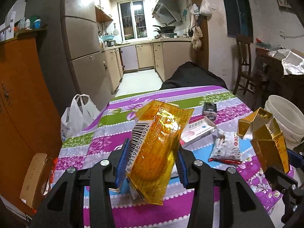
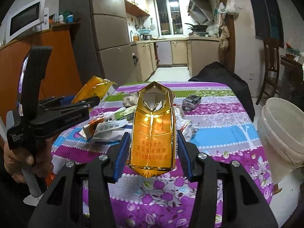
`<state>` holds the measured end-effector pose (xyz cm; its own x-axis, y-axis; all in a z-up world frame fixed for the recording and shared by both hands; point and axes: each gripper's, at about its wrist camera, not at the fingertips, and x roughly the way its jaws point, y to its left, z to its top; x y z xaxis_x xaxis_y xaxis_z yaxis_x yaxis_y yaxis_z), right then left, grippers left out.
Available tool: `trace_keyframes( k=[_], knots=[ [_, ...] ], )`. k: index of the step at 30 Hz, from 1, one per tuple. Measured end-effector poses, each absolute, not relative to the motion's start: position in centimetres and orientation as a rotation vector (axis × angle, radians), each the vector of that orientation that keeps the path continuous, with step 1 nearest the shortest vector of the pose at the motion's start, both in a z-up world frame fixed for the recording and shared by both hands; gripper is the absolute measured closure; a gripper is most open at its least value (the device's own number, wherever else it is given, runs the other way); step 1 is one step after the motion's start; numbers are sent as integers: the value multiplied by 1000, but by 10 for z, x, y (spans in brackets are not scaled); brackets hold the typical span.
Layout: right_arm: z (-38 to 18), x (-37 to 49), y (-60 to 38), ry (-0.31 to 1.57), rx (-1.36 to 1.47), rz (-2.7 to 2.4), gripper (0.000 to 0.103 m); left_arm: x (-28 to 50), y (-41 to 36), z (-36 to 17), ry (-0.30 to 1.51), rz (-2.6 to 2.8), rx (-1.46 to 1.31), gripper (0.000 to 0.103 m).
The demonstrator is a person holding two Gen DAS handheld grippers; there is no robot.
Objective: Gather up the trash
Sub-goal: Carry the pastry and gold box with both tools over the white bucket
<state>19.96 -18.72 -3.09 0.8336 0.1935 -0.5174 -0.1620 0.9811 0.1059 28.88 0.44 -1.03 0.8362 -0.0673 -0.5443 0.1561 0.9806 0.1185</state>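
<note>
**Currently: one piece of trash clamped in each gripper, both clear of the table**

Left wrist view. My left gripper (image 1: 152, 153) is closed on one orange wrapper (image 1: 157, 148), barcode facing me, blue pads pressing its two sides; it hangs above the floral tablecloth (image 1: 106, 138). Still lying on the cloth ahead, counted: one white-and-pink box (image 1: 197, 131), one small dark packet (image 1: 210, 109), one crumpled white-and-red wrapper (image 1: 227, 147). At the right edge, one gold carton (image 1: 266, 133), held in my other gripper. Beyond it, one white bucket (image 1: 286, 115) beside the table. One white plastic bag (image 1: 78, 114) sits off the table's left side.

Right wrist view. My right gripper (image 2: 152, 152) is closed on that gold carton (image 2: 152, 133), held upright, torn top open, one pad on each side, lifted off the cloth. Left gripper (image 2: 76, 102) shows at left with the orange wrapper (image 2: 93, 91) in it; one hand (image 2: 19, 159) grips its handle. On the cloth behind: one green-and-white box (image 2: 123, 113), one dark packet (image 2: 191, 102), several crumpled papers I cannot count exactly. One white bucket (image 2: 281, 129) stands at the right, just beside the table.
</note>
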Motion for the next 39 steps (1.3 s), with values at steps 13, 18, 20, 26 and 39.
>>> trace_keyframes(
  k=[13, 18, 20, 26, 39],
  knots=[
    [-5, 182, -257, 471, 119, 42, 57, 318, -97, -8, 587, -300, 221, 58],
    [7, 169, -297, 439, 144, -39, 57, 324, -153, -5, 591, -409, 255, 58],
    [15, 162, -316, 420, 146, -82, 57, 328, -179, -2, 589, -462, 273, 58],
    [44, 153, -384, 428, 149, -214, 57, 338, -267, 14, 577, -620, 372, 58],
    [54, 234, -546, 863, 307, -351, 56, 398, -473, 13, 730, -1032, 609, 58]
  ],
)
